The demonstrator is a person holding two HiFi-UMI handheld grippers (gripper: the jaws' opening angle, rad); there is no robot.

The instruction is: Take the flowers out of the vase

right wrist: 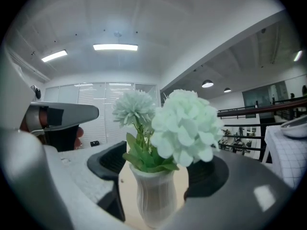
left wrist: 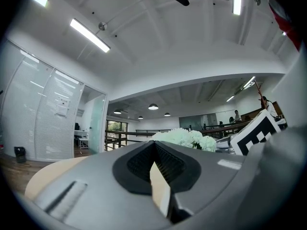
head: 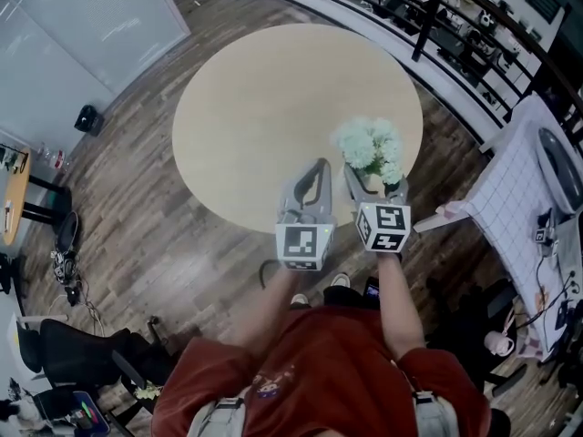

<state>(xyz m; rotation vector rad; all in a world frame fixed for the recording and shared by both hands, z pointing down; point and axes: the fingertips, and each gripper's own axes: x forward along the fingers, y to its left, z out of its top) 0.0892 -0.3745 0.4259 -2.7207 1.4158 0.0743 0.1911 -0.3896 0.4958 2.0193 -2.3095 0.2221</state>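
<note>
Head view: right gripper (head: 375,181) jaws apart around vase (right wrist: 153,195) of flowers (right wrist: 184,126); left gripper (head: 319,169) closed.

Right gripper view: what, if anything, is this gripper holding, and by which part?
Nothing is held. The right gripper has its fingers apart on either side of the white vase, level with its body and not touching it; the flowers are untouched.

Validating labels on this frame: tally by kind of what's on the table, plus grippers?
flower heads: 2
vase: 1
grippers: 2, the left gripper and the right gripper
Total: 5
</note>
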